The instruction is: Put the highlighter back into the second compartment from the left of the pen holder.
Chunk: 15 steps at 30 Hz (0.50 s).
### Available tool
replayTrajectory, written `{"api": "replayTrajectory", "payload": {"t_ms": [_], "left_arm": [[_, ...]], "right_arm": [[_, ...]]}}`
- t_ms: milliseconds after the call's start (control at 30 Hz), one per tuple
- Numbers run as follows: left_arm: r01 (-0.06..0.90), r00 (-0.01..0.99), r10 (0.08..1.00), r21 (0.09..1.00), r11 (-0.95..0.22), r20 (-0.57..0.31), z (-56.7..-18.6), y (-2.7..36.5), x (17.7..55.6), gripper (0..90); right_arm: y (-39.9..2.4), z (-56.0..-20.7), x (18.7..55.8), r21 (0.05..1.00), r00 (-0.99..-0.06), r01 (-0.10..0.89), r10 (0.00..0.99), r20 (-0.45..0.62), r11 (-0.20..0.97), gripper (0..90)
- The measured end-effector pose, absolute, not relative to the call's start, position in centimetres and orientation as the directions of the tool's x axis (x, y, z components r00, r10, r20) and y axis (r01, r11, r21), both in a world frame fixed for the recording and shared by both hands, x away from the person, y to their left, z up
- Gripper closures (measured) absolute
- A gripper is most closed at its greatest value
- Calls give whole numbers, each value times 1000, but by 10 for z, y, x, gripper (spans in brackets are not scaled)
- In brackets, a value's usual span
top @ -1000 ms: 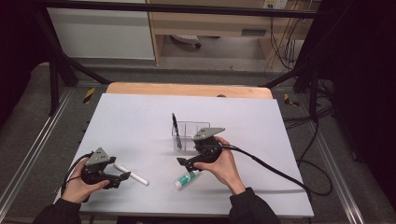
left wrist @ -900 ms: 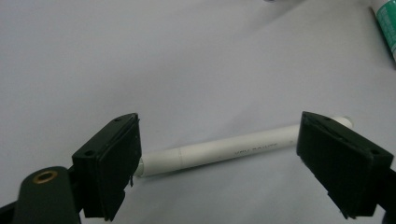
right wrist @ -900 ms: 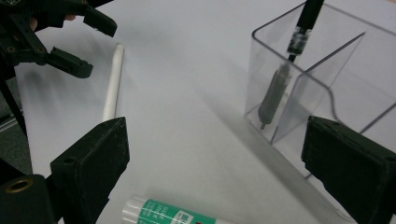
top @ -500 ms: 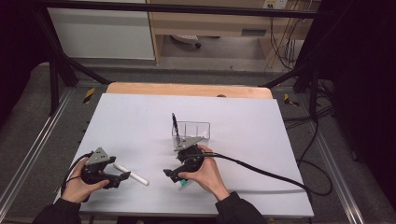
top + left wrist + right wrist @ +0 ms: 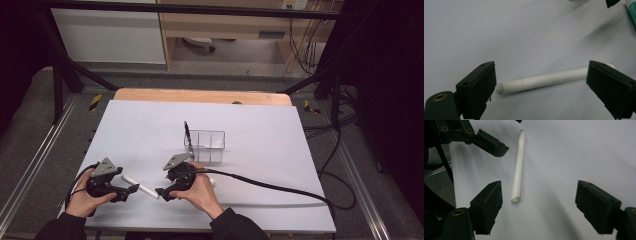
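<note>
On the desk (image 5: pixel 260 130), the white pen (image 5: pixel 141 187) lay flat between your two hands, its long axis running from one claw to the other. Your left claw (image 5: pixel 131 189) stood wide open and empty around one end. Your right claw (image 5: pixel 161 192), jaws just narrowing but still empty, faced the opposite tip, so either hand was equally near.
</note>
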State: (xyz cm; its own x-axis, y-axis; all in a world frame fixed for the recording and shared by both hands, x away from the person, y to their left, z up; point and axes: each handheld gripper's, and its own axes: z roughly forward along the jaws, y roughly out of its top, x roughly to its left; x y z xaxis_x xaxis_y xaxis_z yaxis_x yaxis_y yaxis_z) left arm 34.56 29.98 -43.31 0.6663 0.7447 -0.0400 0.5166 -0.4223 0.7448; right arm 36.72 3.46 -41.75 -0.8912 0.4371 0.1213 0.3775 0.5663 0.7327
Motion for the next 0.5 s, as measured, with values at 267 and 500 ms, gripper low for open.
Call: {"api": "replayTrajectory", "payload": {"t_ms": [267, 500], "left_arm": [[518, 664, 747, 741, -427, -35, -434, 299, 346, 85], [516, 668, 744, 740, -431, -32, -433, 298, 346, 84]], "right_arm": [[51, -432, 360, 727, -897, 373, 424, 125, 576, 430], [61, -441, 355, 732, -905, 364, 405, 132, 575, 603]]}}
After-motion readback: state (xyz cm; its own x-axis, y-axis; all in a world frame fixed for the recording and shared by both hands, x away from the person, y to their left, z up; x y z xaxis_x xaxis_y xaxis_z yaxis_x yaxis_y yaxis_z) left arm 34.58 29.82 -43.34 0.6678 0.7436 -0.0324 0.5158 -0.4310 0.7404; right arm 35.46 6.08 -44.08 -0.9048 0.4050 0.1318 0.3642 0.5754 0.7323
